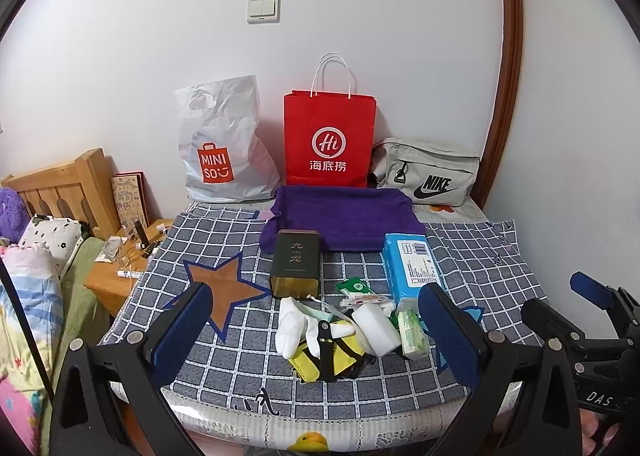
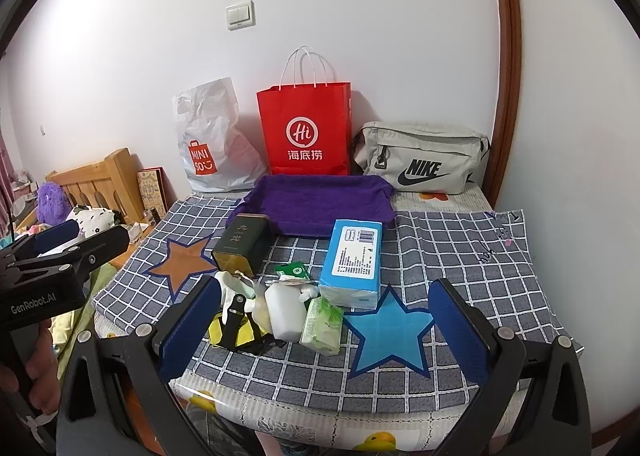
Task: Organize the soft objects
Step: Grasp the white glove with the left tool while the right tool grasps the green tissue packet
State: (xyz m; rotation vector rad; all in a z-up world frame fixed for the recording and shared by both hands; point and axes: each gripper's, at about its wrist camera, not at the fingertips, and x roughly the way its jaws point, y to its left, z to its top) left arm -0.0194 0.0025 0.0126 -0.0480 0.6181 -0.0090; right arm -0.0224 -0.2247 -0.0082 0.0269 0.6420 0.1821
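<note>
Soft objects pile [image 1: 344, 324] sits on the checked cloth [image 1: 224, 368] between my wide, empty left gripper [image 1: 320, 332] fingers. My right gripper [image 2: 324, 324] gapes too, holding nothing. Purple towel [image 1: 344, 216] lies behind, below the red bag [image 1: 330, 140].

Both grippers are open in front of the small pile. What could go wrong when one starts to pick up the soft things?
1. The white gloves lie tangled with the yellow strap, so a pinch may drag both.
2. The white bottle leans among the pile and could tip or roll.
3. The left gripper and right gripper face the same pile and may collide.
</note>
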